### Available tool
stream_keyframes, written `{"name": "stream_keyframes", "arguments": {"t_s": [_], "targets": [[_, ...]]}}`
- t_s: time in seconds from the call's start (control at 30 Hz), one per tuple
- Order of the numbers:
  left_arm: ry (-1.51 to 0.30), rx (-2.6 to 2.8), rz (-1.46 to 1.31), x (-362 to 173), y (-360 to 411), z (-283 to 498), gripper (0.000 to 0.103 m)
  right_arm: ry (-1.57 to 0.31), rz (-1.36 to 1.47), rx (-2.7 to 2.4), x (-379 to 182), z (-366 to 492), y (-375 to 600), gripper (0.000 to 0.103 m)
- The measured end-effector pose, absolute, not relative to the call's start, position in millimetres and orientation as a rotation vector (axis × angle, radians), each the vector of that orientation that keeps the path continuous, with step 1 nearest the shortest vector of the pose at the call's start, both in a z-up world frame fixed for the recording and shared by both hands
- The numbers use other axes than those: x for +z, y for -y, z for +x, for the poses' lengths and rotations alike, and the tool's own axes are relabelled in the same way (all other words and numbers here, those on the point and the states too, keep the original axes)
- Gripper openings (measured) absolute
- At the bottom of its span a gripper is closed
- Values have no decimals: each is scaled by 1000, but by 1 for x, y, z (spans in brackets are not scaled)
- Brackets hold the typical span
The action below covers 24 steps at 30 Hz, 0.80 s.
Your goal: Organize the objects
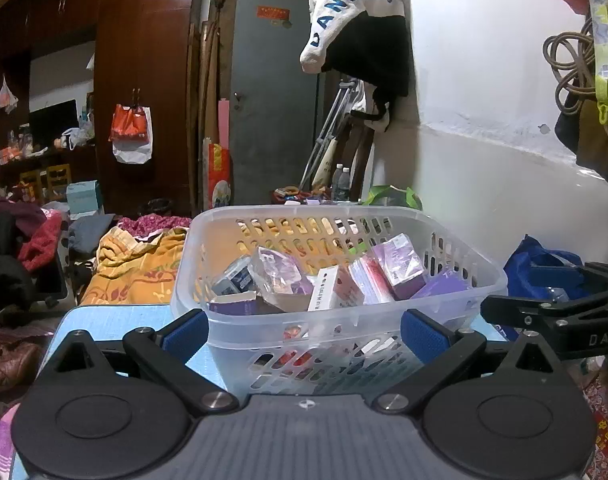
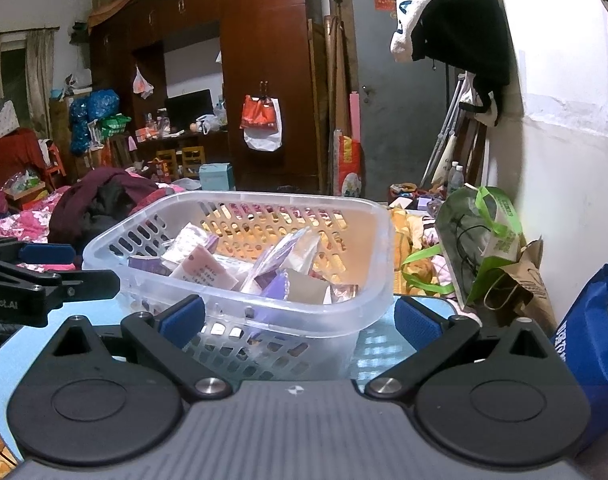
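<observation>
Blue table [image 1: 104, 320]: basket [image 1: 456, 236] upright, lengthwise leftward.

Black left tool [image 1: 304, 330], blue ribbed pads [image 1: 186, 330], silver screws

basket [image 1: 384, 216]: translucent plastic, smooth, perforated
boxes [image 1: 400, 268]: glossy film-wrapped card
desk [image 1: 116, 320]: matt light-blue
left hand-held gripper [image 1: 304, 330] pads [image 1: 186, 330]: blue, textured rubber
</observation>
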State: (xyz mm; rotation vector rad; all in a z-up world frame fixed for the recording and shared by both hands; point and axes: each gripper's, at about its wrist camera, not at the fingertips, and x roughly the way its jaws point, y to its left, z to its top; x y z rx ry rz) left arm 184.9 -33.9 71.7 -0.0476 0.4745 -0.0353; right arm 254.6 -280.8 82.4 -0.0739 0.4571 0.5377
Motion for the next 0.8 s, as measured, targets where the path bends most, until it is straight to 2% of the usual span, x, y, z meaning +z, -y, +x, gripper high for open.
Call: {"name": "stream_keyframes", "arguments": {"t_s": [0.8], "targets": [[-451,-55,-16,71,41,176,103,-462,-93,549,81,253,276,103]]}}
